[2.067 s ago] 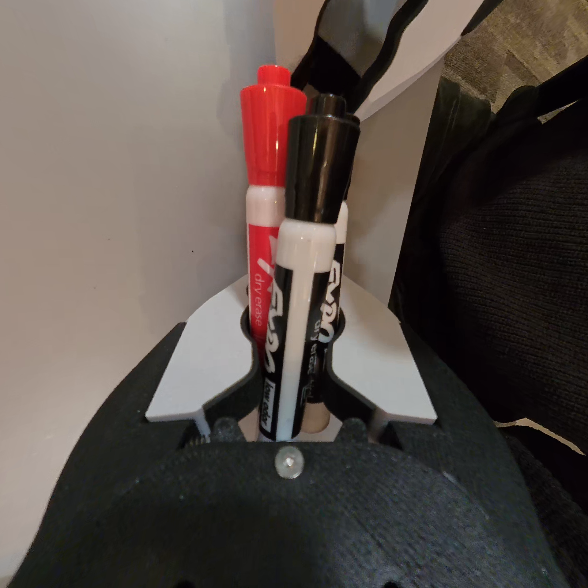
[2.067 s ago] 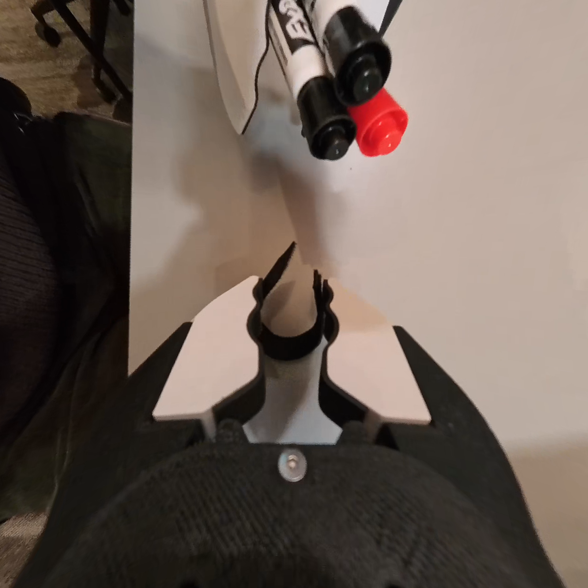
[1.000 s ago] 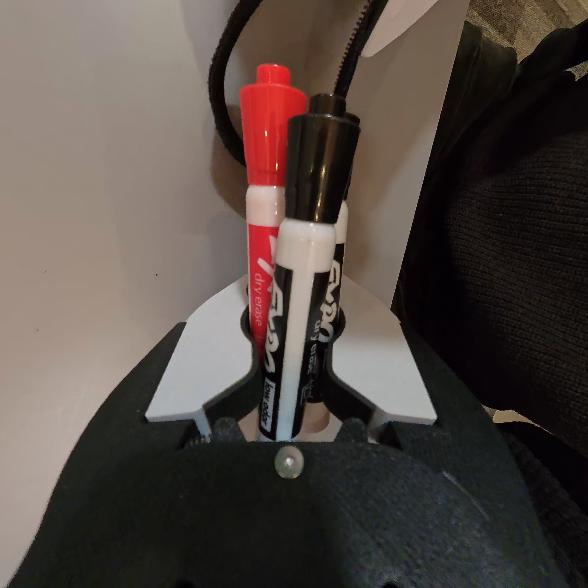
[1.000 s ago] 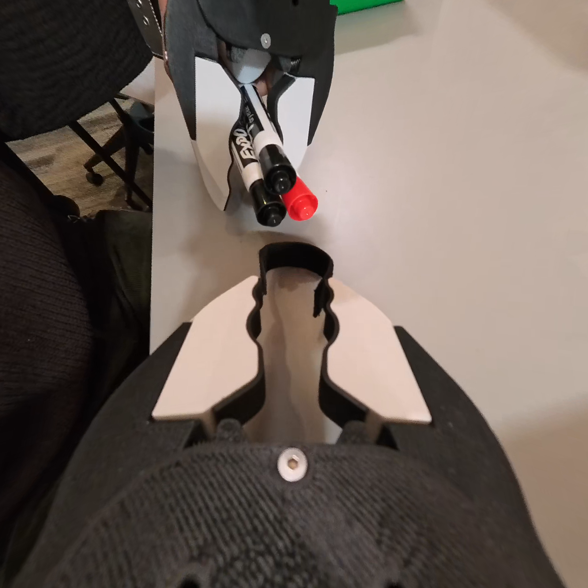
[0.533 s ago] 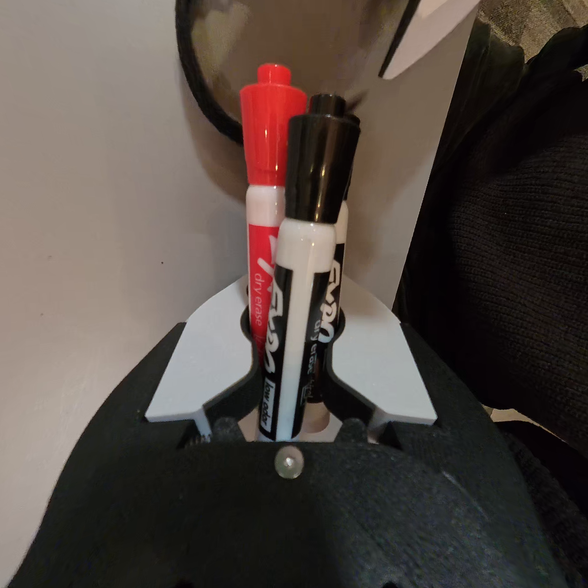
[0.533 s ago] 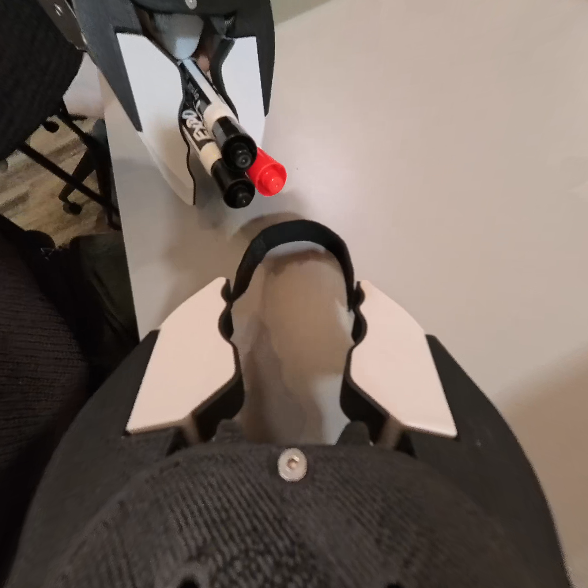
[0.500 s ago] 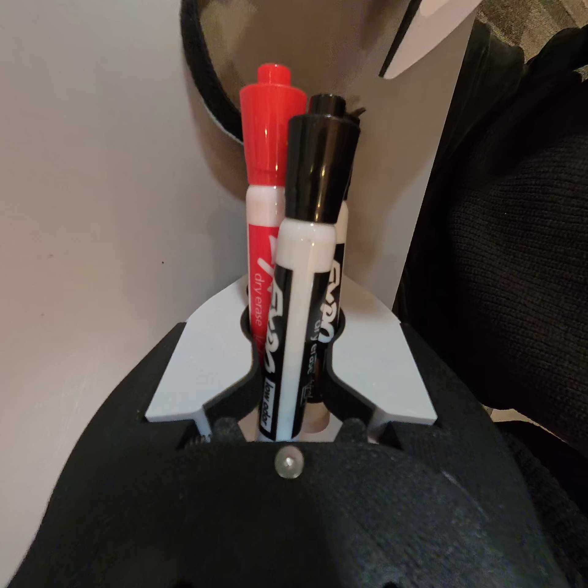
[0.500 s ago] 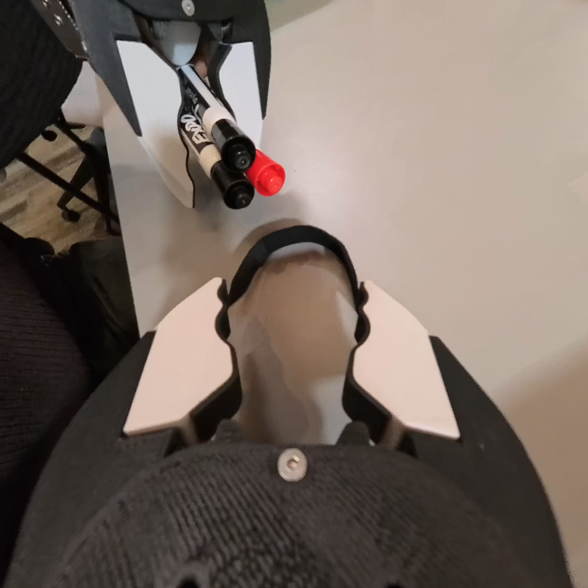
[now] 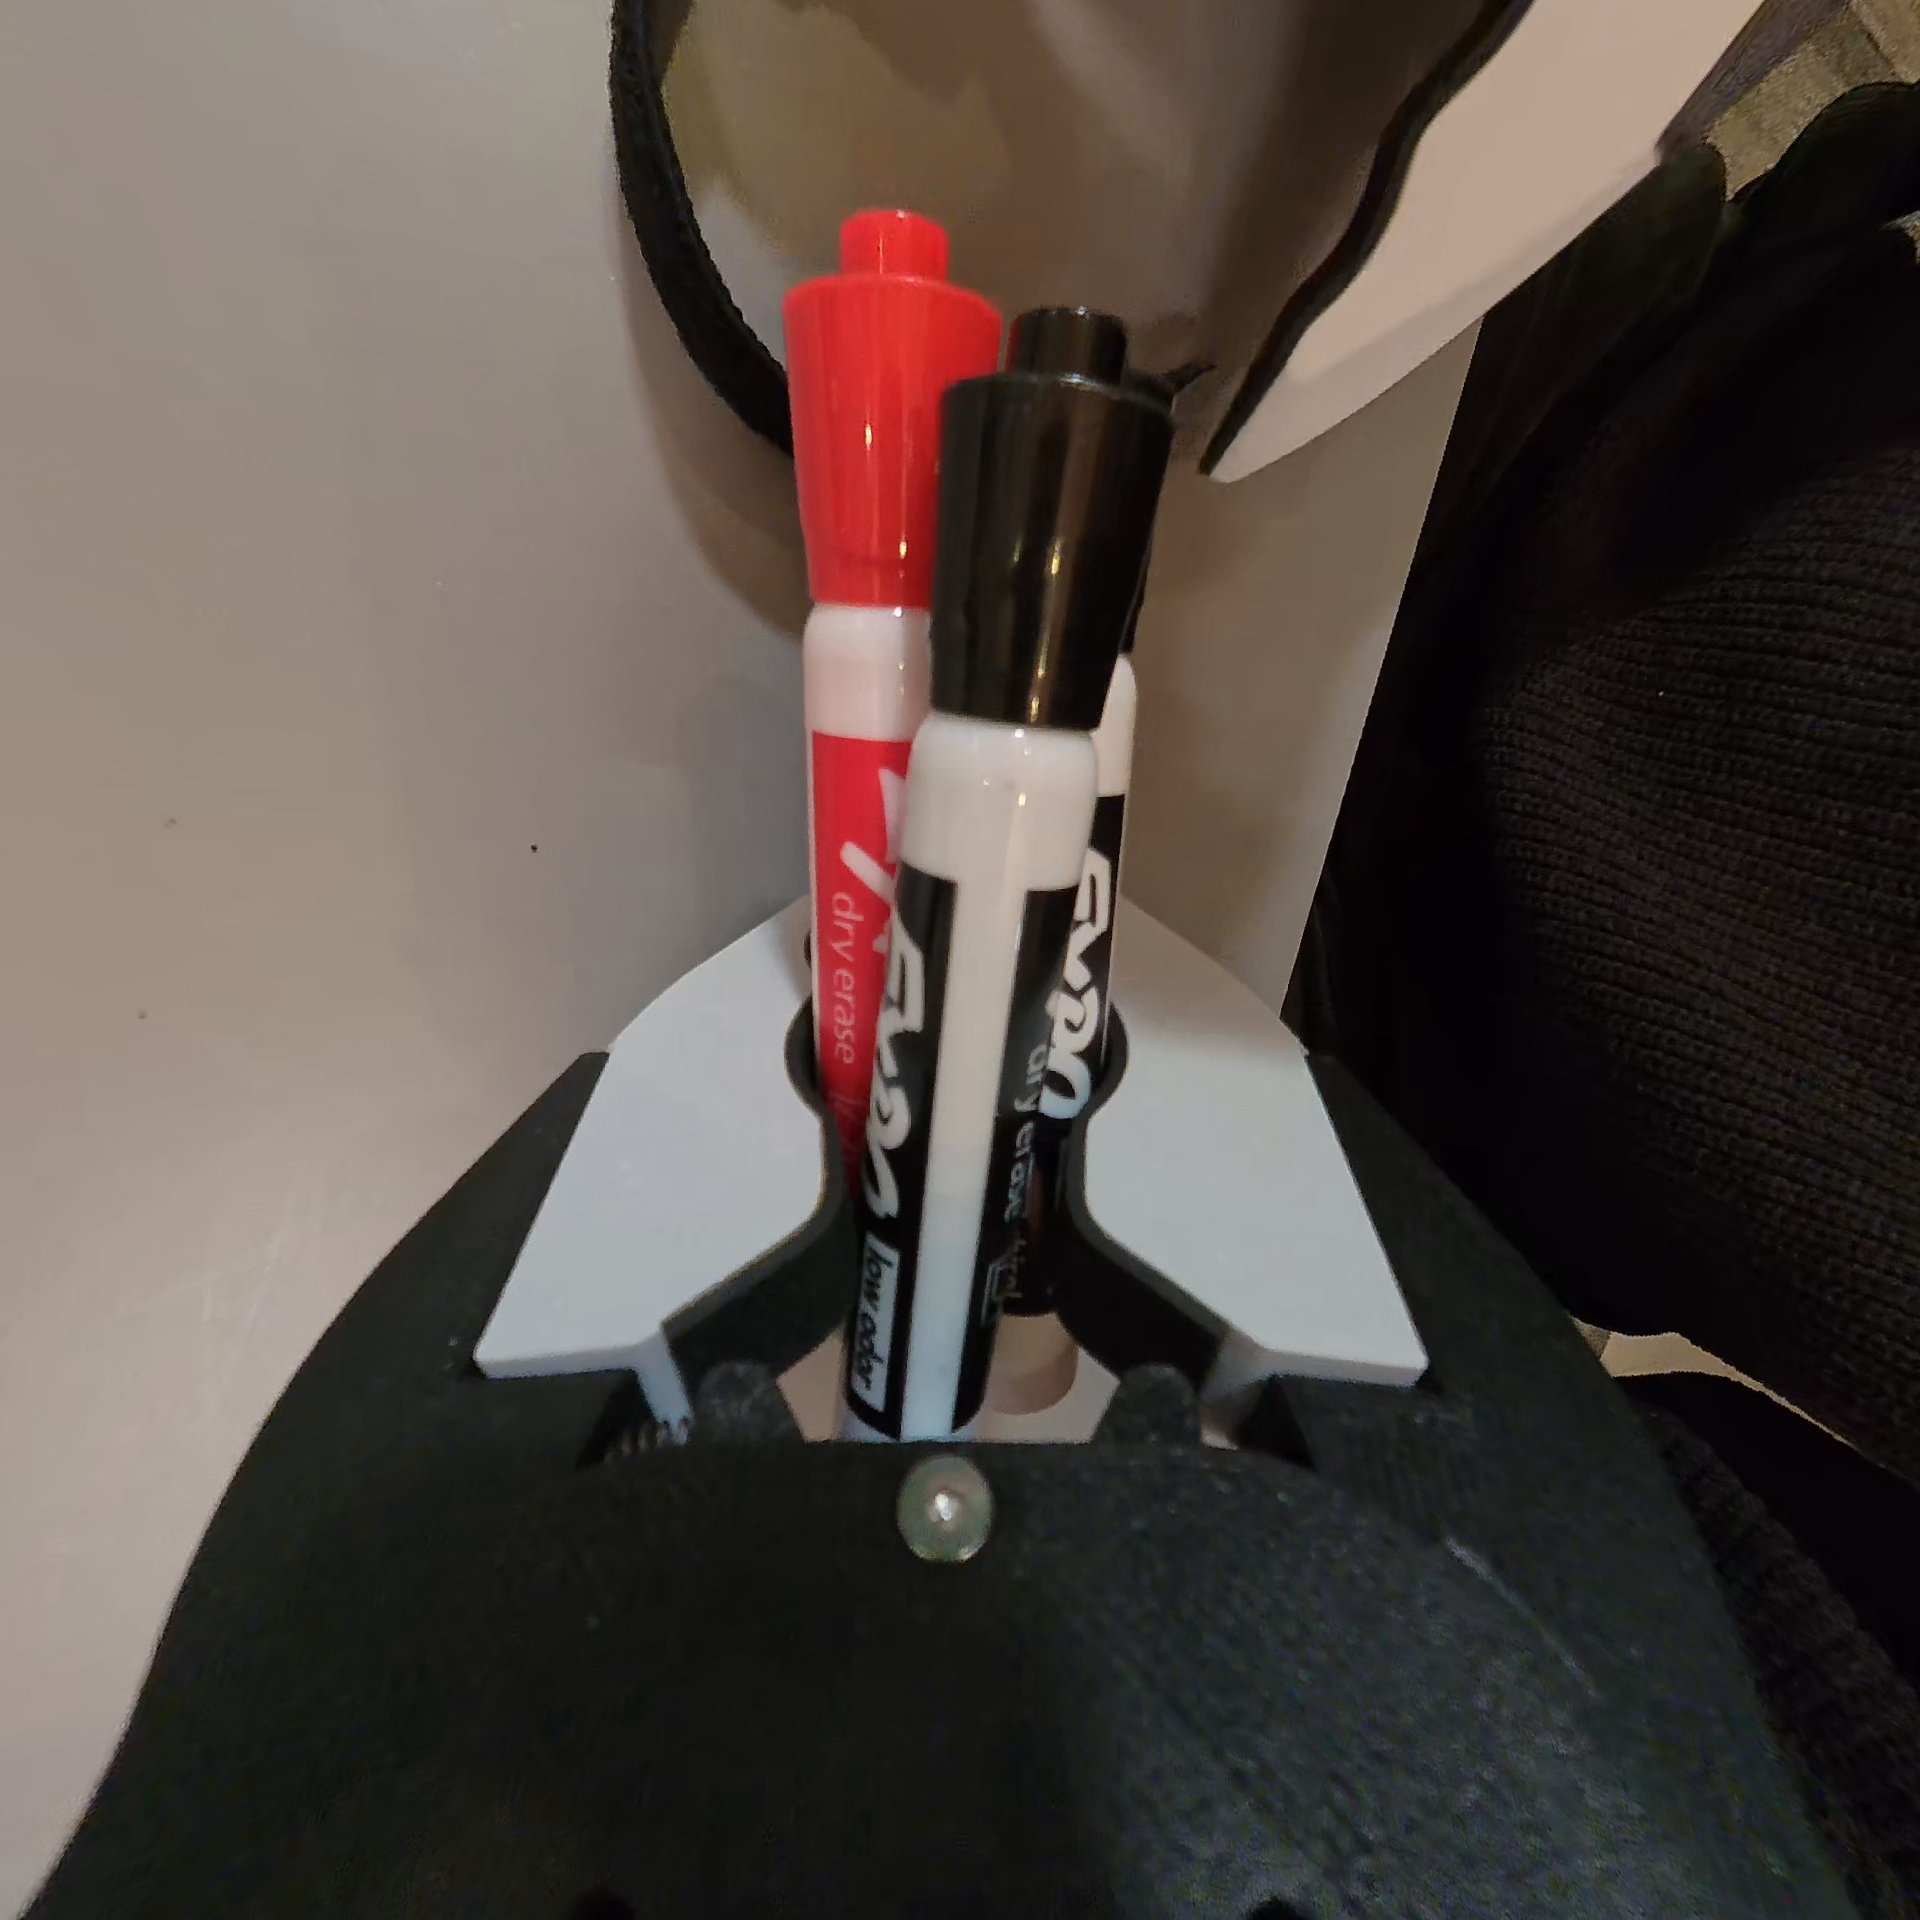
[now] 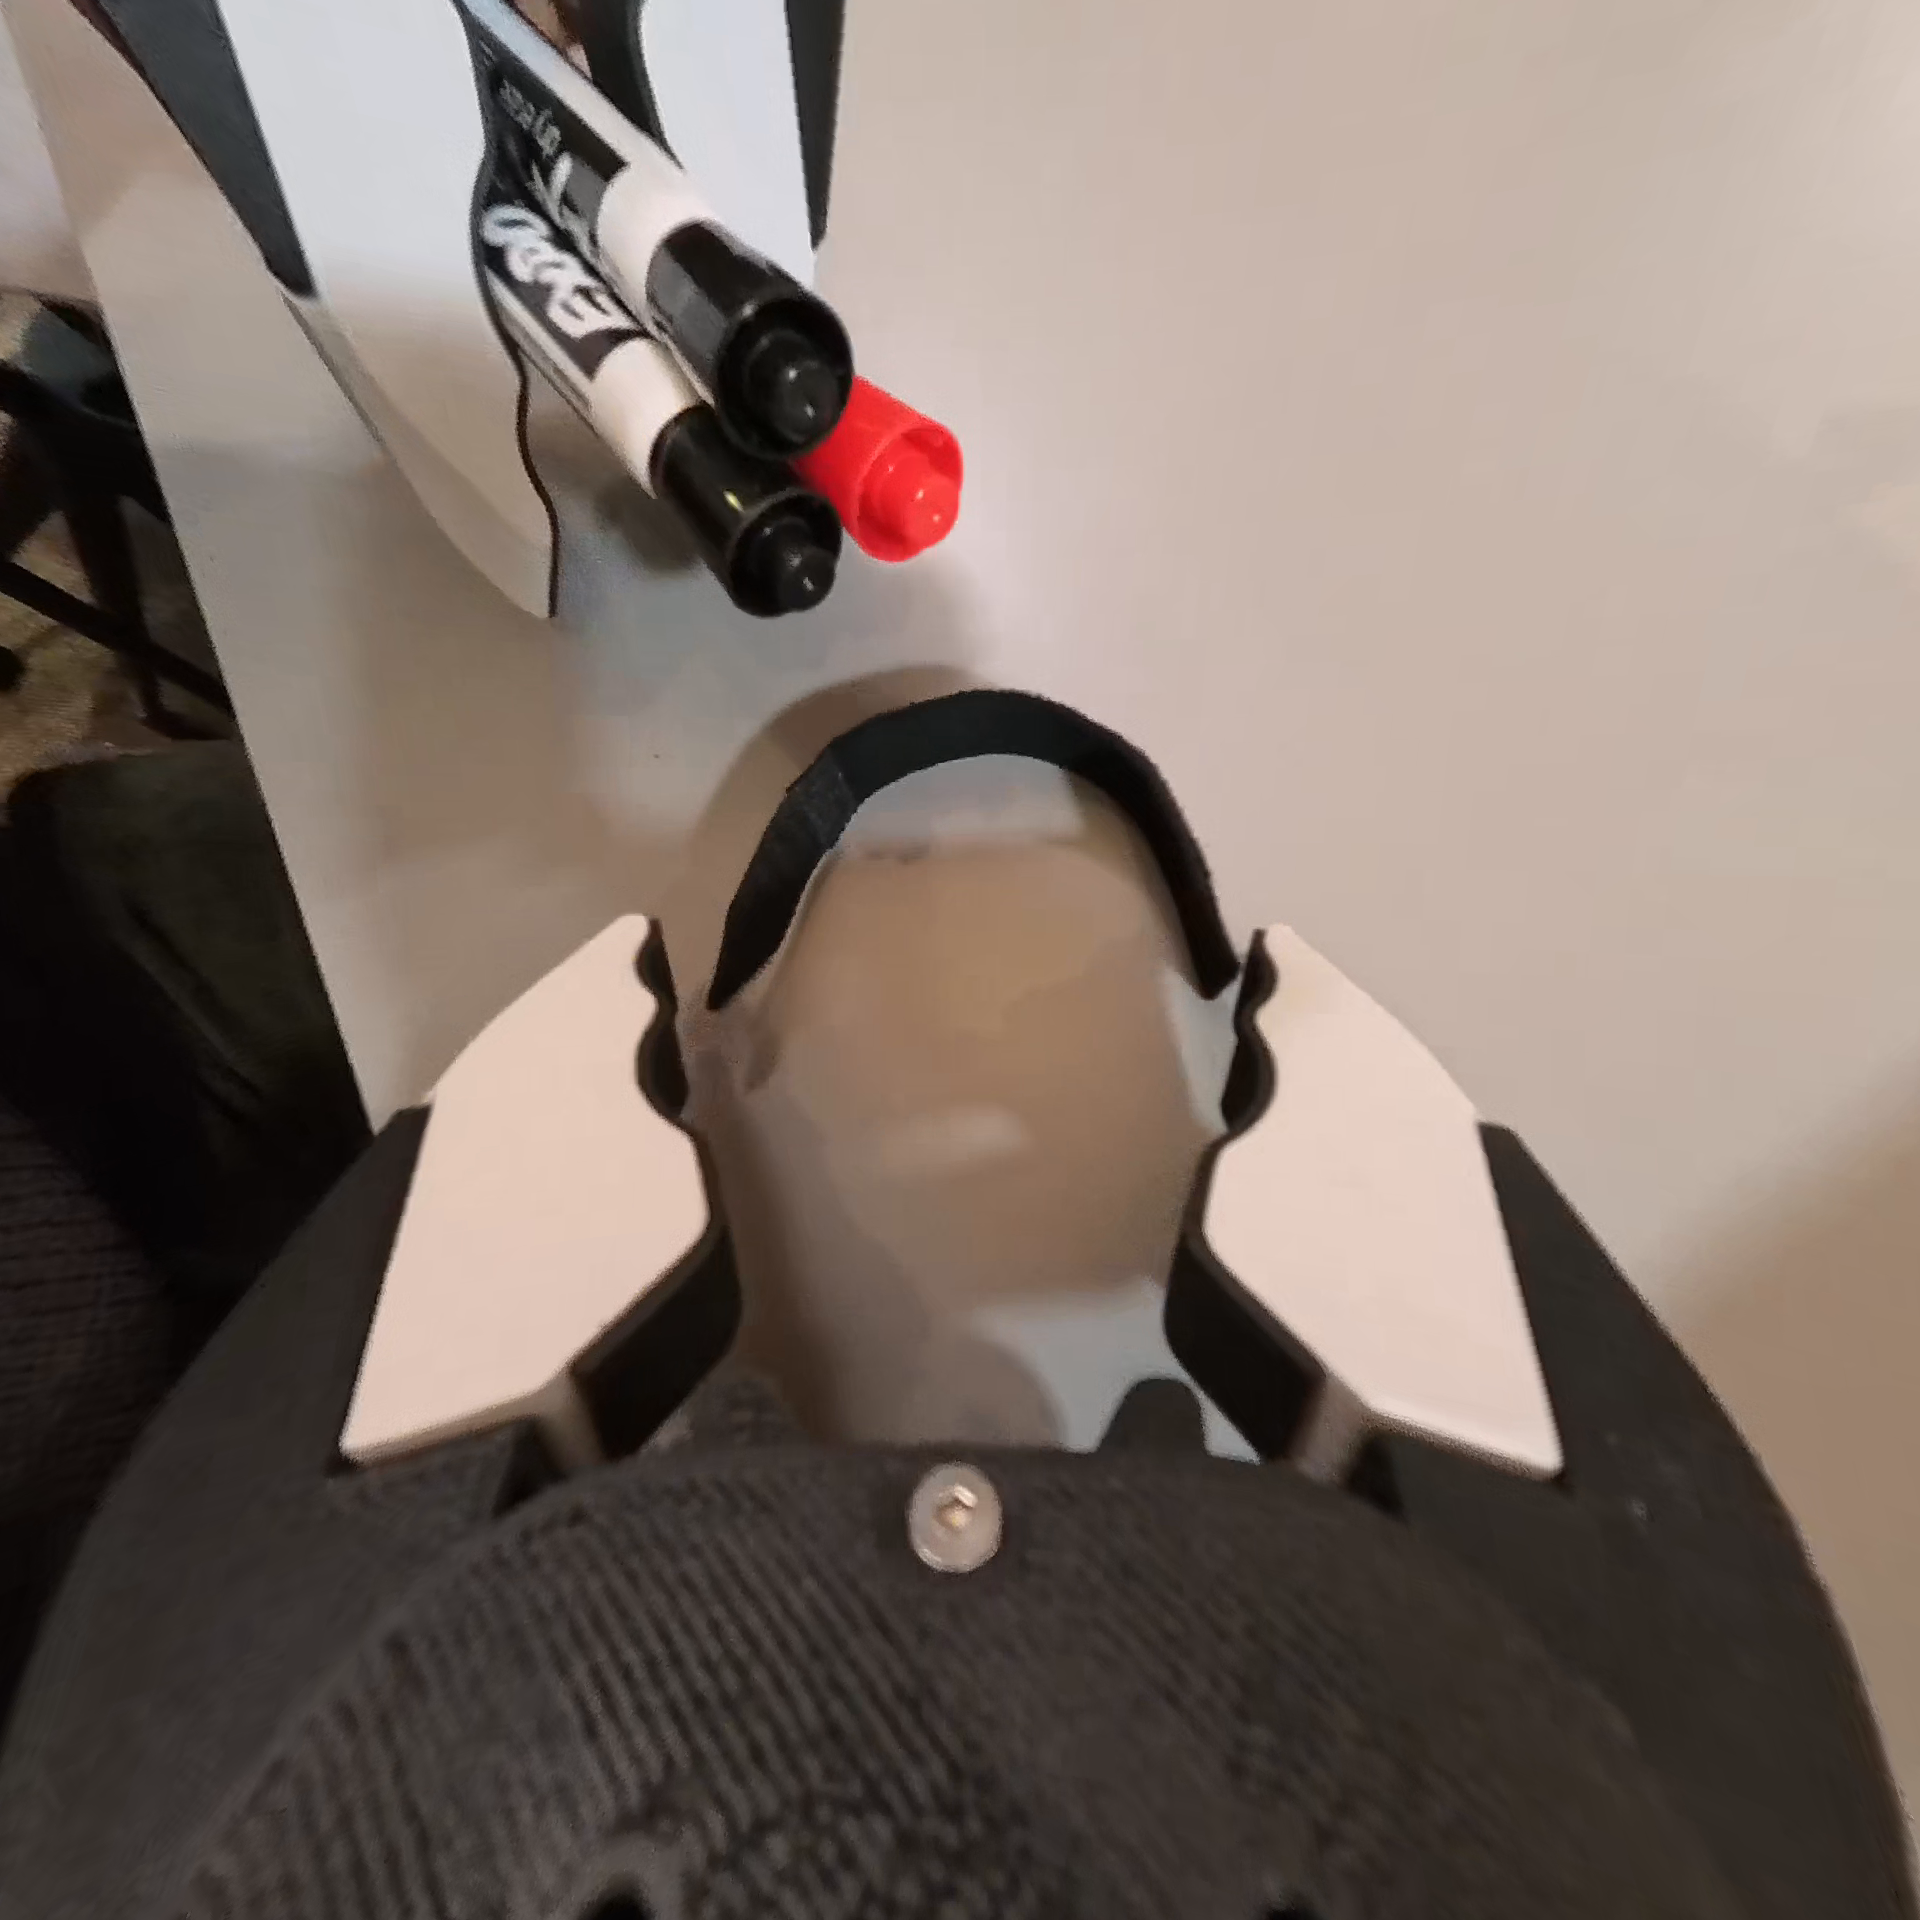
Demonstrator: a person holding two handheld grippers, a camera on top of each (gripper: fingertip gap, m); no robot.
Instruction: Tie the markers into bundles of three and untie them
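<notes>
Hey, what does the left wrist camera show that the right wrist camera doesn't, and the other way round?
Only the left wrist view shows the marker barrels clamped between the left tool's fingers.

Only the right wrist view shows the marker cap ends head-on, the right tool open, and the whole black strap arching between its fingertips.

Both show the red marker and two black markers held by the left tool, part of the strap, and the white table.

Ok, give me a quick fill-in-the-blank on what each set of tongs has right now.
1. The left tongs are shut on ____ markers.
2. Only one marker has a ____ cap; the others are black.
3. The black strap arches in front of the ____ tongs.
4. The right tongs stand ____.

Missing words: three; red; right; open
</notes>
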